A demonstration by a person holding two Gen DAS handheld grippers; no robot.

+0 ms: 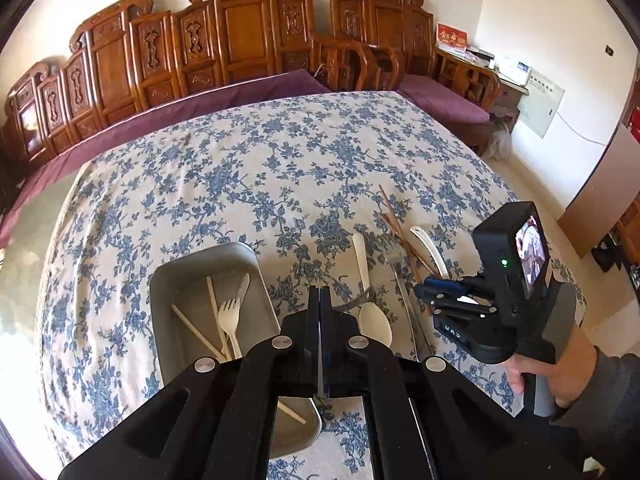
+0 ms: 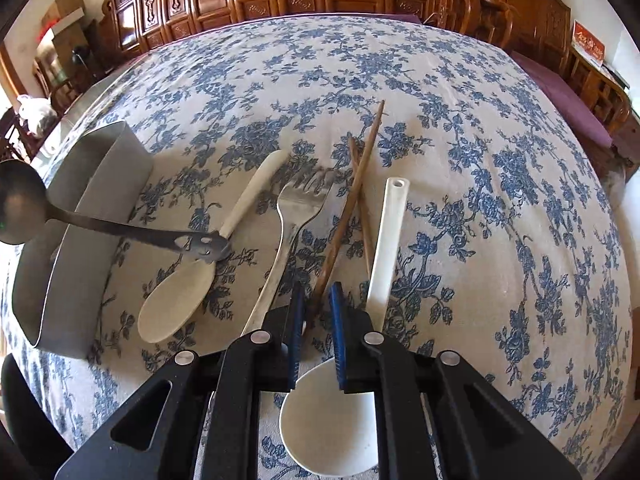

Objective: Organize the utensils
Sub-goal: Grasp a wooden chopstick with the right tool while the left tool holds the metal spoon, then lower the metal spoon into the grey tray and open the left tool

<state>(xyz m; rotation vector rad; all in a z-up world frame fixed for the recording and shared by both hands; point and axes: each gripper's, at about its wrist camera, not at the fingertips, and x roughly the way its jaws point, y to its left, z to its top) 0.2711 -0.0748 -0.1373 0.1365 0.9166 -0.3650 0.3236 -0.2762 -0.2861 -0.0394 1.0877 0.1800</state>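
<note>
My left gripper [image 1: 320,294] is shut on a metal spoon [image 2: 120,230], whose handle [image 1: 356,302] sticks out to the right. The spoon hangs over the metal tray [image 1: 200,258] [image 2: 96,184], which holds pale chopsticks, a white fork [image 1: 230,312] and a knife. On the floral cloth lie a cream spoon [image 2: 180,300] [image 1: 374,320], a metal fork [image 2: 296,208], two brown chopsticks [image 2: 360,168] [image 1: 400,232] and a white ceramic spoon [image 2: 384,240]. My right gripper [image 2: 317,320] [image 1: 430,294] is low over the near end of one chopstick. Its blue pads [image 2: 297,320] stand slightly apart around that end without pressing on it.
The table [image 1: 280,152] carries a blue floral cloth, and its right edge drops to a tiled floor [image 1: 540,200]. Carved wooden benches with purple cushions [image 1: 240,92] line the far side. A person's hand [image 1: 560,376] holds the right gripper's handle.
</note>
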